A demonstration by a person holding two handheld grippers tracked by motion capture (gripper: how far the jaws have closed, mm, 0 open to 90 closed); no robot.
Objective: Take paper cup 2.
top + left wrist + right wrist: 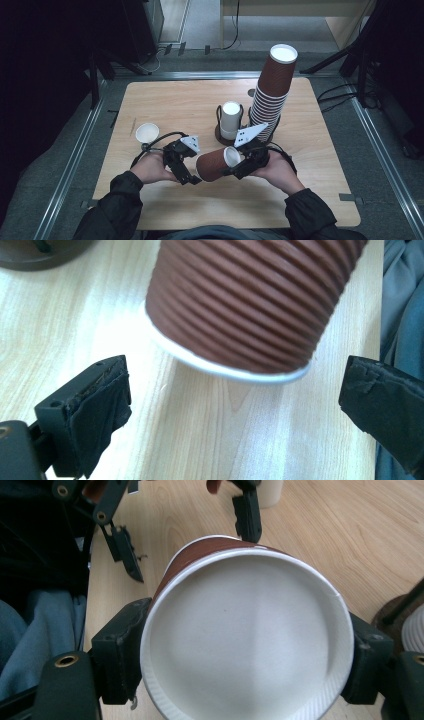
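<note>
**Brown cup held sideways between two grippers**

At about nine o'clock on the wooden table (170,105) sits a small white cup (147,132), mouth up. Just to its right, near seven o'clock, the left gripper (191,176) has its jaws spread wide and released, touching nothing; in the left gripper view the ribbed brown cup (250,305) lies ahead of them, its white rim between the two pads but clear of both. The cup lies tipped on its side near six o'clock at table centre, and the right gripper (245,665) grasps it across its white base end, pads pressing both sides. Behind, toward twelve o'clock, a white cup stands in a dark holder (230,121); at one o'clock rises a tall stack of brown cups (272,95). No writing or brand is readable on any cup
</note>
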